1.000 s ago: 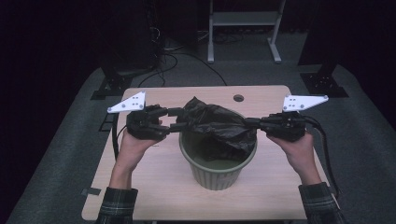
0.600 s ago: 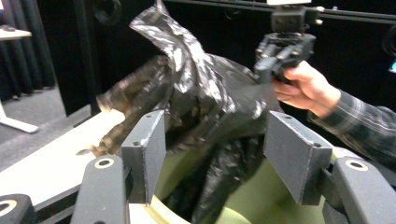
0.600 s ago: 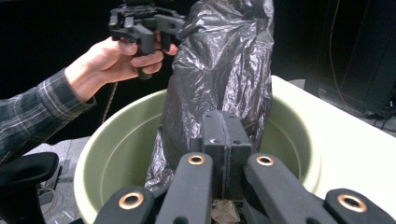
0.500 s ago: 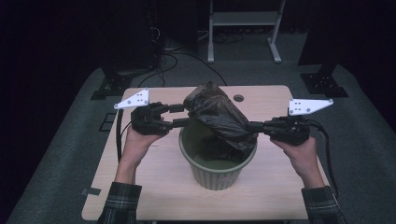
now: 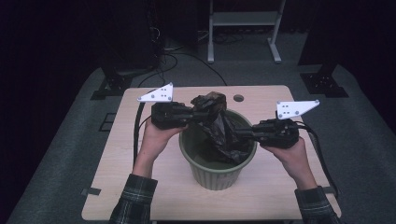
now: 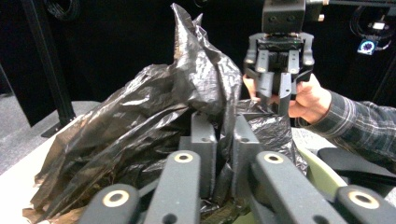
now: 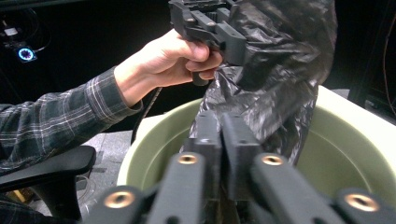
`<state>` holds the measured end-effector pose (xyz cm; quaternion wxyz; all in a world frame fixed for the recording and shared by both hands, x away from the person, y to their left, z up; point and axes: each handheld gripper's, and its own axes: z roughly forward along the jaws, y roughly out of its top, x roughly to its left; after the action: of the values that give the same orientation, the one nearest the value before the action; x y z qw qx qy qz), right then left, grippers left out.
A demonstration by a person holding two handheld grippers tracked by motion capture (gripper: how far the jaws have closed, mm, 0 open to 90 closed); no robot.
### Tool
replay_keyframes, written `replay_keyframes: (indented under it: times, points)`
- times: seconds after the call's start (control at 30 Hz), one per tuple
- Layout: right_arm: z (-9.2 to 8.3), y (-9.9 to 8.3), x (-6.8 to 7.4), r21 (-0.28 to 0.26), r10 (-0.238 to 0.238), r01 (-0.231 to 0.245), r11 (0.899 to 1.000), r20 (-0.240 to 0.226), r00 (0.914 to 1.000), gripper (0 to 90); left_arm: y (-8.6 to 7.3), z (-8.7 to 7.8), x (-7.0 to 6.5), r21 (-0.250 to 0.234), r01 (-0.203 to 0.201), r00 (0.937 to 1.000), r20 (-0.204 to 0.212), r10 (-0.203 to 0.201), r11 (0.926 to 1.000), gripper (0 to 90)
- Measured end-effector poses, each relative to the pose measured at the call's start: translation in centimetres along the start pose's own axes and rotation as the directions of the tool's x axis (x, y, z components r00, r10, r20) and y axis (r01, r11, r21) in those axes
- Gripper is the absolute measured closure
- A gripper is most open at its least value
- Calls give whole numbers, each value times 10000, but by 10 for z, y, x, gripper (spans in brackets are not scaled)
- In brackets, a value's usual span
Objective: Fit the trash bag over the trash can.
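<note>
Since a moment ago the left hand-held gripper [image 5: 198, 113] has carried its corner of the black plastic bag [image 5: 224, 133] up above the far-left rim of the green bin [image 5: 215, 175], and its jaws have just been closing, with film bunched between them. At the bin's right rim the right hand-held gripper [image 5: 243, 134] has its jaws nearly together on another fold, though they have just eased slightly apart.

My worry is that right-side hold: if it slackens any more, the thin film could slide out and the bag would swing across, hanging from the left grip alone. Pulling the two ends apart too hard might also tear it (it looks very flimsy), or drag the light bin across the table [image 5: 116, 177].

As for the bag itself, it is glossy, crumpled and still gathered into a rope rather than spread, running from a peak above the bin's far-left edge down into the bin's mouth, most of it drooping inside.
</note>
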<state>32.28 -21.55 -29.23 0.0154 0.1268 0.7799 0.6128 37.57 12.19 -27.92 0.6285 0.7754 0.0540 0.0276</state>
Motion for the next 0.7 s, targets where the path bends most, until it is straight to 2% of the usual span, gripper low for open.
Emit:
replay_keyframes:
  times: [0.03,0.1,0.2,0.27,0.3,0.33,0.43,0.47,0.53,0.57,0.6,0.63,0.67,0.7]
  points:
    - [0,0,0,0,0,0,10000,0,10000,780,0,0,0,0,0,10000,0,0,10000,848]
    - [0,5,1,-98,-84,86,9999,239,9997,700,0,-1,-4,47,-121,9998,170,120,9999,856]
    - [-7,18,-2,-401,-205,237,9989,778,9968,663,0,-3,-12,139,-354,9981,514,347,9993,857]
    - [-8,21,-2,-455,-255,294,9985,828,9962,648,0,-4,-14,187,-405,9972,639,392,9990,857]
    - [-9,25,-2,-521,-333,387,9979,1004,9944,635,-1,-4,-16,182,-424,9967,701,410,9989,856]
    - [-6,32,-4,-591,-431,493,9970,1007,9940,599,-1,-4,-17,156,-436,9962,758,423,9989,856]
    - [-1,38,-4,-644,-485,547,9964,940,9944,587,-2,-1,-21,201,-475,9953,855,456,9987,850]
    - [9,44,-3,-592,-669,728,9956,968,9931,548,-2,0,-23,185,-444,9949,920,425,9988,842]
    - [13,46,-3,-574,-718,772,9954,919,9932,542,-2,3,-24,251,-456,9944,963,430,9986,838]
    - [23,50,-2,-537,-792,837,9950,801,9936,621,-2,4,-25,331,-461,9939,1020,426,9984,826]
    - [23,50,-2,-537,-792,837,9950,801,9936,621,-2,5,-26,372,-470,9939,1018,430,9982,826]
    - [27,51,-2,-511,-780,807,9954,525,9956,708,-3,6,-27,426,-458,9940,1009,413,9980,813]
    - [29,51,-1,-450,-854,876,9951,486,9952,846,-4,6,-27,471,-463,9941,999,415,9978,786]
    - [30,51,0,-263,-877,892,9957,537,9947,898,-5,3,-29,532,-460,9954,866,412,9975,711]
